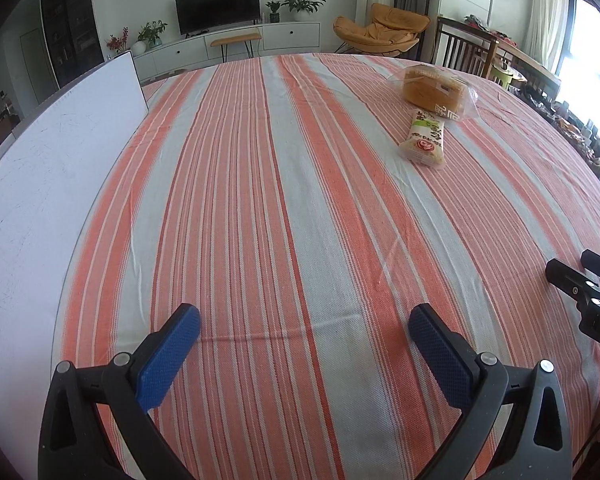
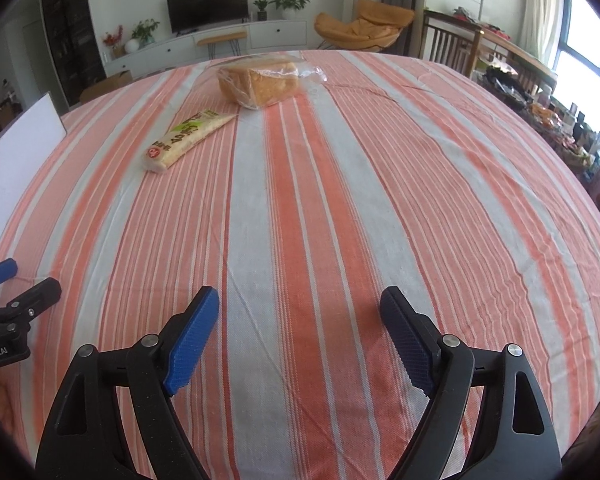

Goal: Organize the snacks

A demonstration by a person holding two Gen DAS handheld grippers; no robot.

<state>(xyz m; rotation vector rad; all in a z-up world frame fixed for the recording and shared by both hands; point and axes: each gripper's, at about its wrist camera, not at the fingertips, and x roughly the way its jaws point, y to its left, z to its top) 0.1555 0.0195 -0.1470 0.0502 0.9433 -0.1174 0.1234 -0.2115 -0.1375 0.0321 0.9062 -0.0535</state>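
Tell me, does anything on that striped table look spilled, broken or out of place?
Nothing stands out. The bread bag and the snack pack lie intact on the cloth, close together at the far side; the pack lies at a slant to the stripes. A white board sits at the left edge. Both grippers, left and right, are open and empty.

- Two grippers are in view, each with two blue-padded fingers spread wide and nothing between them: the left gripper (image 1: pixel 304 326) and the right gripper (image 2: pixel 300 306).
- Two snack packs lie on the table toward its far edge: one bagged bread loaf (image 2: pixel 260 82) in clear plastic, and one long packaged snack (image 2: pixel 186 138) with a green label and red logo, just in front of the loaf.
- One striped tablecloth (image 2: pixel 320 208), orange and white, covers the table.
- One white board (image 1: pixel 40 184) runs along the table's left edge.
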